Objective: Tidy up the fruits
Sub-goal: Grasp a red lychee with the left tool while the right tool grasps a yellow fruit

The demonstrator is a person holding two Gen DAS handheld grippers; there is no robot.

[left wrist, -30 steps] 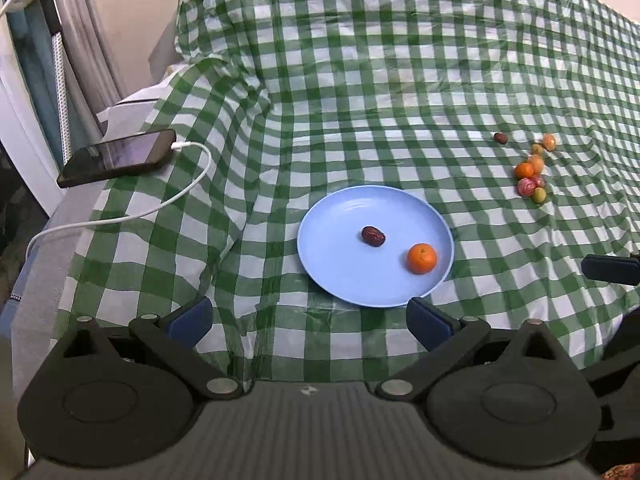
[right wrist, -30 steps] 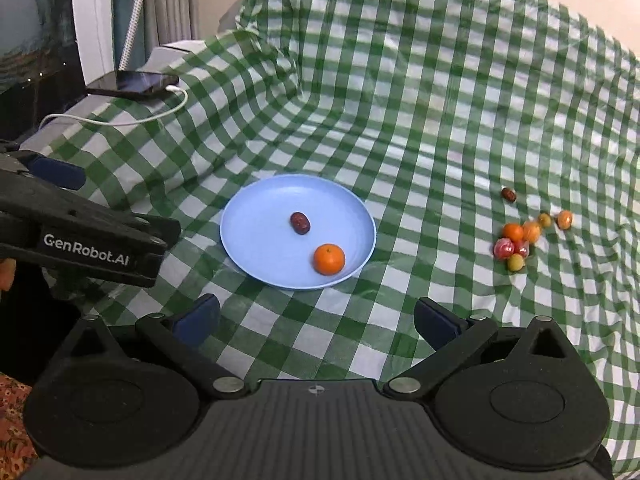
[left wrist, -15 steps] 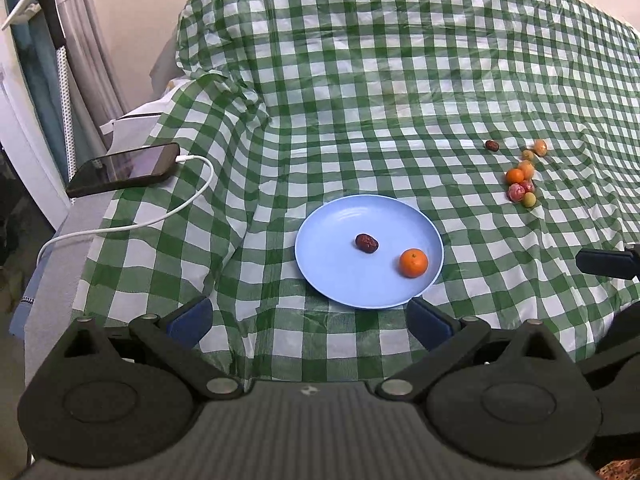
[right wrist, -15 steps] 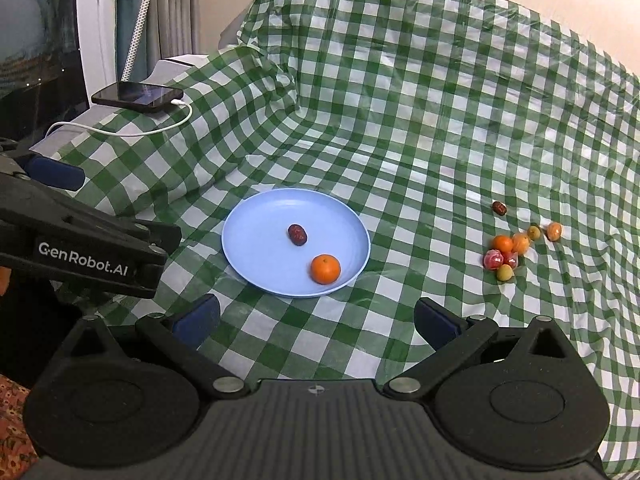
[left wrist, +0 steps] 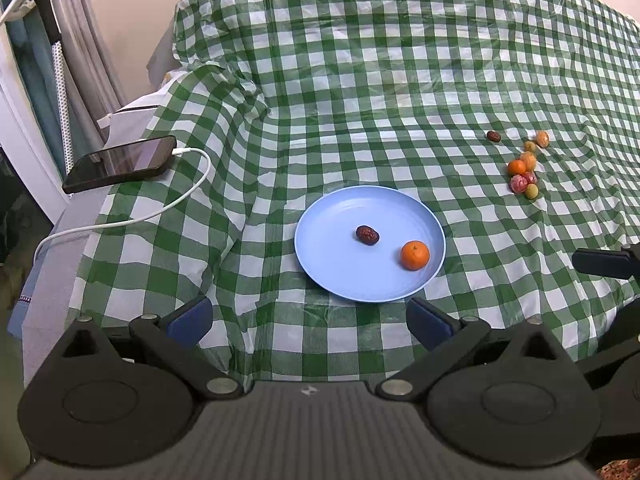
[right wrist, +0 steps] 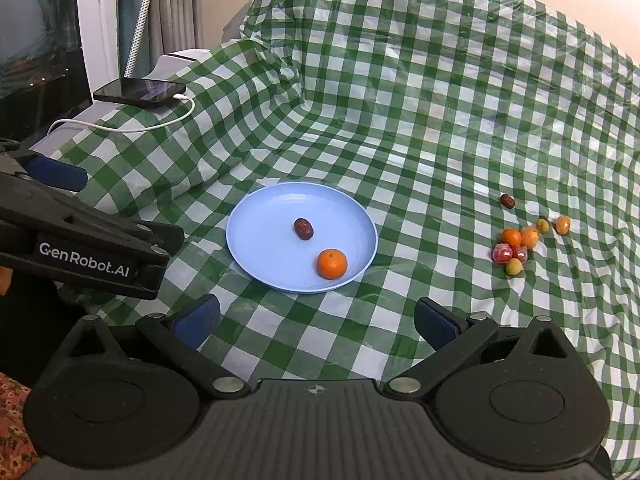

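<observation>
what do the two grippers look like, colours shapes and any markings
Both, the left gripper and right gripper, are matte black with a ribbed centre body, round side housings, silver pivot pins and blue pads on the fingers. The left one's side reads GenRobot.AI in white in the right wrist view.

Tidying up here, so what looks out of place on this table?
A cluster of small fruits lies loose on the checked cloth, apart from the blue plate, which holds only a tangerine and a date. A charging phone sits at the edge.
</observation>
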